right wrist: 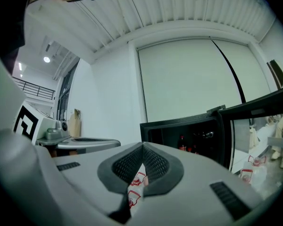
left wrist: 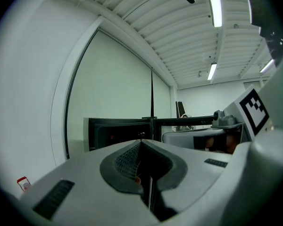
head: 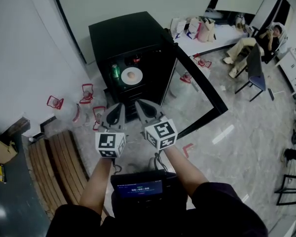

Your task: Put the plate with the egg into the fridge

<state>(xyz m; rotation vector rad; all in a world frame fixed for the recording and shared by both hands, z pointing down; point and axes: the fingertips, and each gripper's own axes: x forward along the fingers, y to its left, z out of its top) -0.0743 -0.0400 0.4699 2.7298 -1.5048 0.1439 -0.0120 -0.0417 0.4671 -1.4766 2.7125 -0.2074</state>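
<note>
Left gripper (head: pixel 120 106) and right gripper (head: pixel 140 103) jaws together, empty (plate (head: pixel 131 76) inside fridge (head: pixel 128 31)).

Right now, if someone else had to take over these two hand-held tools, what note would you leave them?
Left tool: shut, nothing in it, held up in front of the fridge.
Right tool: shut, nothing in it, close beside the left one.
Things: the plate with the egg sits on a shelf inside the fridge, next to a green can.
Done: the plate is in the fridge.
Left: the fridge door stands wide open. Closing it is probably the only step that remains, if it is wanted.
</note>
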